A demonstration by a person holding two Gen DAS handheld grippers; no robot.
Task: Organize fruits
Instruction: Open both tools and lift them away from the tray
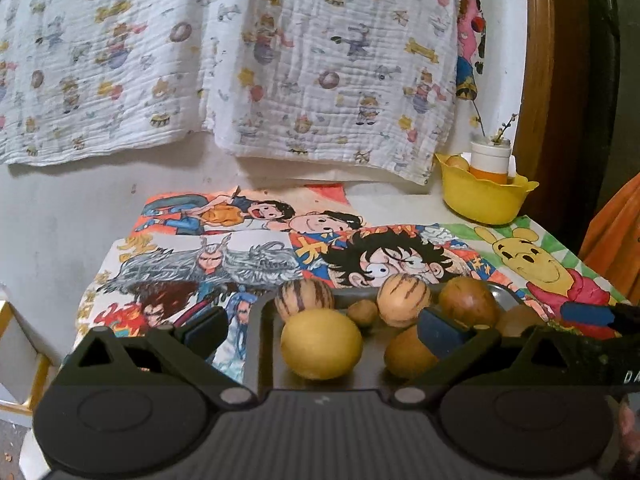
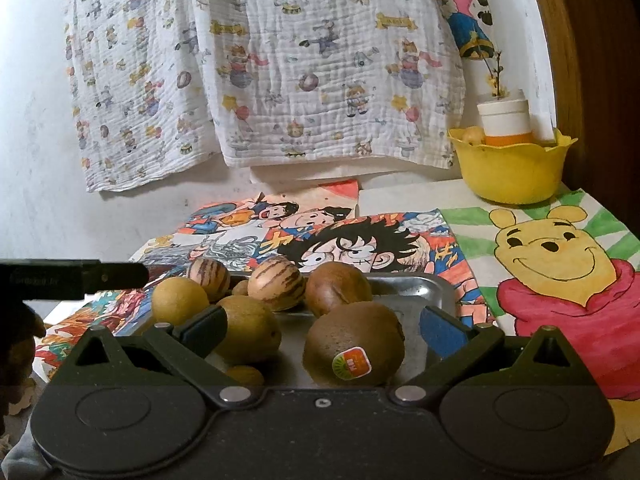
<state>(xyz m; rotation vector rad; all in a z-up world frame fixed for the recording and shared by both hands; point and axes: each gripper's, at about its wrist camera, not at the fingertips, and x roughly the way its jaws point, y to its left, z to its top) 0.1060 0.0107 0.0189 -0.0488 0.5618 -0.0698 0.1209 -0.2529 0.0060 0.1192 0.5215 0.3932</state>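
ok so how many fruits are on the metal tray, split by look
striped fruits: 2
yellow fruits: 2
smooth brown fruit: 1
kiwi with sticker: 1
small brown fruits: 2
total: 8

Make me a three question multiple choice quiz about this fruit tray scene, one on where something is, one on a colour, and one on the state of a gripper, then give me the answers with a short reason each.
1. Where does the kiwi with the sticker lie?
A. in the yellow bowl
B. on the metal tray, between the right gripper's fingers
C. on the bear drawing

2. What colour is the bowl at the back right?
A. yellow
B. blue
C. white

3. How does the left gripper stand?
A. shut on a fruit
B. shut on nothing
C. open

Answers:
1 B: the right wrist view shows it on the metal tray, in the gap of the right gripper.
2 A: its wall is plainly yellow.
3 C: its fingers are spread wide, touching no fruit.
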